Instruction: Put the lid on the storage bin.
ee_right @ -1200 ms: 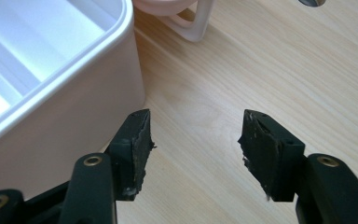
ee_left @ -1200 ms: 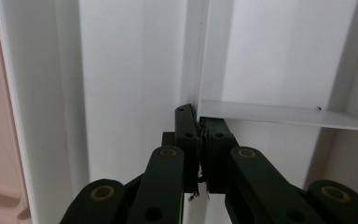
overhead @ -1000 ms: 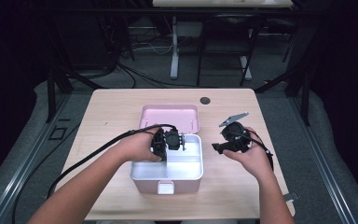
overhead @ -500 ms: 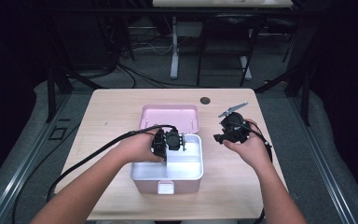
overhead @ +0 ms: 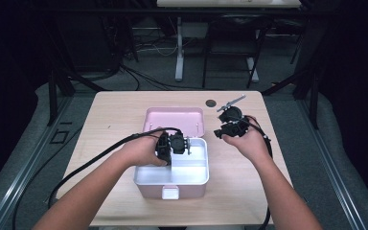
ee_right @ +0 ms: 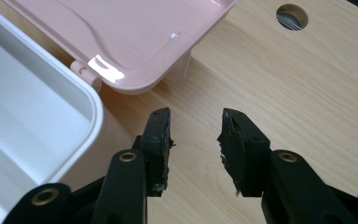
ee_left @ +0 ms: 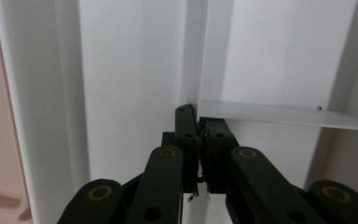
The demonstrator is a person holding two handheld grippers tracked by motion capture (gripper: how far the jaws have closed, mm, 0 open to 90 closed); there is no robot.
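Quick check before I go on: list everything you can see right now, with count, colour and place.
box: 1, pink base, table centre, open
tray: 1, white, divided, inside box
lid: 1, pink, hinged open behind box
table: 1, light wood
hole: 1, round, table's far edge
left claw: 1, black, shut on tray's divider
right claw: 1, black, open, over table right of box
forearms: 2, from bottom edge
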